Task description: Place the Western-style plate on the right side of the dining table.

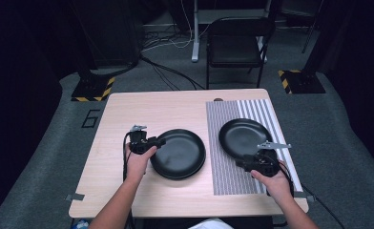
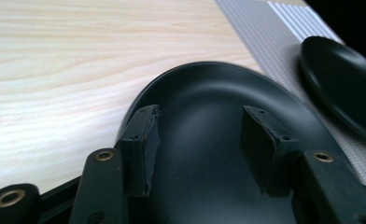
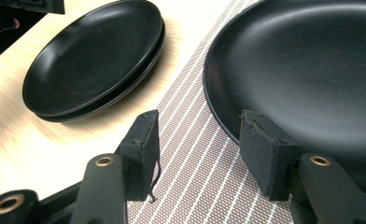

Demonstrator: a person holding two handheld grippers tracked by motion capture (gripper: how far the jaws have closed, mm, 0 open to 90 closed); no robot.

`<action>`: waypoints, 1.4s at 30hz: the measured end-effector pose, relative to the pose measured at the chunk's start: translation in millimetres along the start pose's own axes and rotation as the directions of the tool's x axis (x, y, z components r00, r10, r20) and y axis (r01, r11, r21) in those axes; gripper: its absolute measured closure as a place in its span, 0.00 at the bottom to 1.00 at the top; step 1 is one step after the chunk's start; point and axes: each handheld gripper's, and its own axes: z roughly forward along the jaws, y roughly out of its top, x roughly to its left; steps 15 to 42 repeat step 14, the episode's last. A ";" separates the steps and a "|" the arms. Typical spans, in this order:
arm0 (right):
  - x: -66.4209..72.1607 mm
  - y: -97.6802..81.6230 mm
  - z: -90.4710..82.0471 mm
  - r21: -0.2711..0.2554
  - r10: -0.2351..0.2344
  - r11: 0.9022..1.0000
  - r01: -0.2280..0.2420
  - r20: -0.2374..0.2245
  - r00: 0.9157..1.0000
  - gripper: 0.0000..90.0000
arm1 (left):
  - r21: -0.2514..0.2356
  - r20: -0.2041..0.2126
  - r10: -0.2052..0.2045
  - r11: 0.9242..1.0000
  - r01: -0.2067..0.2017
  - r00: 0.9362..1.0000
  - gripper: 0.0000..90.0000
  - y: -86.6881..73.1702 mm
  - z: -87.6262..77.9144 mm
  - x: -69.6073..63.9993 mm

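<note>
Two round black plates, stacked one on the other [image 1: 178,153], are lying on the pale wooden bench [image 1: 123,109], and a third single black plate [image 1: 244,137] is sitting on the grey striped placemat [image 1: 223,176] to their right. The left hand-held gripper [image 1: 157,142] is hovering at the stack's left rim, its jaws spread and empty; in the left gripper view the pads [image 2: 143,144] are standing apart over the top plate's dark basin [image 2: 204,140], pressing on nothing. The right hand-held gripper [image 1: 242,163] is sitting at the near rim of the single plate, also spread, with one pad over the mat and the other above the plate's edge [image 3: 228,126].

The glossy, shallow rims are looking hard to pinch. If the left jaws are closing over both rims together, the whole stack may be lifting or the lower plate dragging. A shallow bite on the single plate could be letting it tip and slide off the mat.
</note>
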 end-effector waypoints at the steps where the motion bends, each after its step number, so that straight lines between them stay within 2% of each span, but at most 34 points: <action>1: 0.0 0.0 0.0 0.000 0.000 1.000 0.000 0.000 1.000 0.52 | -0.008 -0.006 -0.007 1.000 0.007 1.000 0.52 -1.5 -1.5 1.8; 4: 3.1 -3.8 4.1 -0.004 -0.033 0.999 0.033 -0.010 0.999 0.52 | -0.022 -0.043 0.000 1.000 -0.001 0.999 0.52 -4.8 -6.8 9.1; 5: 4.3 -5.6 5.7 0.001 -0.046 0.999 0.046 -0.015 0.999 0.52 | -0.033 -0.056 -0.004 0.999 0.002 0.998 0.52 -5.6 -8.4 11.1; 6: 6.2 -8.5 9.2 0.020 -0.073 0.997 0.073 -0.009 0.997 0.52 | -0.033 -0.084 0.009 0.999 -0.012 0.996 0.51 -6.7 -11.5 16.0; 8: 6.9 -9.7 10.6 0.027 -0.080 0.996 0.080 -0.008 0.997 0.52 | -0.033 -0.099 0.007 0.999 -0.011 0.995 0.51 -7.2 -12.9 18.6; 11: 9.5 -12.9 15.6 0.038 -0.115 0.993 0.116 -0.016 0.993 0.52 | -0.039 -0.130 -0.025 0.999 0.020 0.991 0.51 -8.7 -18.9 26.7; 13: 11.2 -14.5 17.9 0.045 -0.148 0.988 0.149 -0.022 0.989 0.51 | -0.044 -0.135 -0.031 0.999 0.025 0.990 0.51 -8.8 -20.0 28.8; 14: 11.2 -14.5 17.9 0.045 -0.148 0.988 0.149 -0.022 0.989 0.51 | -0.051 -0.137 -0.040 0.998 0.033 0.990 0.51 -9.0 -20.9 30.5; 42: 11.2 -14.5 17.9 0.045 -0.148 0.988 0.149 -0.022 0.989 0.51 | -0.051 -0.137 -0.040 0.998 0.033 0.990 0.51 -9.0 -20.9 30.5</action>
